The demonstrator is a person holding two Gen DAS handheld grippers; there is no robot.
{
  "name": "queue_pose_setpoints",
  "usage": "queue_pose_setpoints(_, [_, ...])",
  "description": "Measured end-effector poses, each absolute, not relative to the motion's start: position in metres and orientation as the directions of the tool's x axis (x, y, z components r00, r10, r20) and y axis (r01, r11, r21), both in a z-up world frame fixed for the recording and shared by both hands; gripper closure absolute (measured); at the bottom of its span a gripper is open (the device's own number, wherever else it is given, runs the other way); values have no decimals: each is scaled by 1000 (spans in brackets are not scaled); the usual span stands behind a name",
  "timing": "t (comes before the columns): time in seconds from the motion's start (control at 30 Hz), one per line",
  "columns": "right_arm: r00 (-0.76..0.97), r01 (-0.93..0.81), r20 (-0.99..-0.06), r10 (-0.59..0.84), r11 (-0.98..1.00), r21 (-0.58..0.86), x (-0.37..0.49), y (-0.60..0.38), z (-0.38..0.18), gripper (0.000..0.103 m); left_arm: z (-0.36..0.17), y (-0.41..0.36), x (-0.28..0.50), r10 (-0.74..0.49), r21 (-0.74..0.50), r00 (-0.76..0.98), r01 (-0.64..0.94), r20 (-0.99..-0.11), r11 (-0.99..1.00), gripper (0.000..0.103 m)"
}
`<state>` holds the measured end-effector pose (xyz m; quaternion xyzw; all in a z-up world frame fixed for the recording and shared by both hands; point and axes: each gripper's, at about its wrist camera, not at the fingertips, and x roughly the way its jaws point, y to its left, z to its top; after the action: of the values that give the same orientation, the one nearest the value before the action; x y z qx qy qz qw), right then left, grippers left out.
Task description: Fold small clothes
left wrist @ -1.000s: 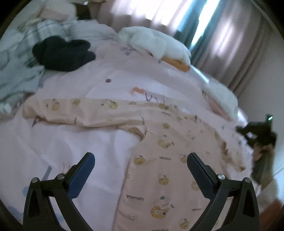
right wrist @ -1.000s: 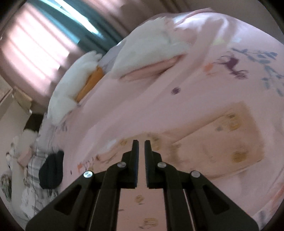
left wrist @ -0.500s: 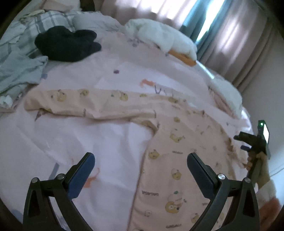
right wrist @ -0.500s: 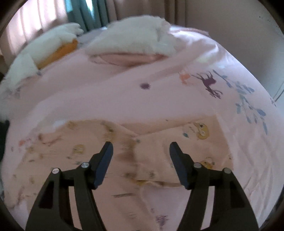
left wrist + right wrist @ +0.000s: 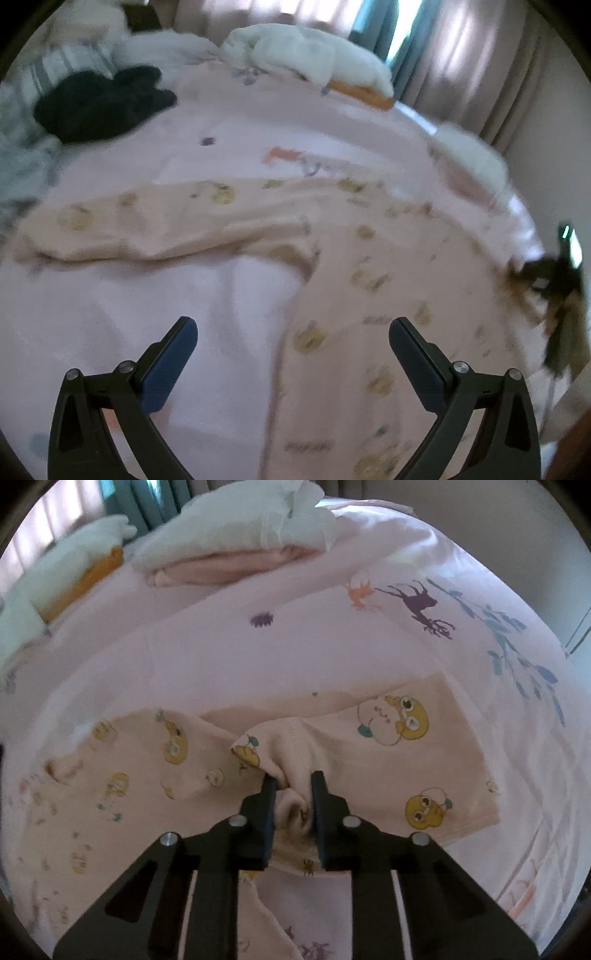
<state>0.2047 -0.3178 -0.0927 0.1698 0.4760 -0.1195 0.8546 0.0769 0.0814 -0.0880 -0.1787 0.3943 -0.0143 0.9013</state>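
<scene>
Romper (image 5: 332, 258) — legs splayed across bed (image 5: 147, 314)

Pink bed sheet (image 5: 332, 635) with purple deer print (image 5: 417, 600) and blue leaf print (image 5: 517, 653). White folded pile (image 5: 243, 528) lay on a pink folded piece (image 5: 221, 568) near the far edge. Black clothing heap (image 5: 103, 101) sat far left by grey-striped fabric (image 5: 62, 68). Curtains (image 5: 461, 55) hung behind the bed.
</scene>
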Motion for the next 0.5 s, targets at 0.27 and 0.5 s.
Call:
queue_pose_setpoints(0.27, [532,365,-846,41,890,272,197,-327,-72,86,-127,114,127,-409,-564,566,-123,-716,817,0])
queue_pose_setpoints(0.5, [531,379,-842,98,861,339,191,-331,-68,85,-127,81,125,-330,-405,526,-31,-784,914,24])
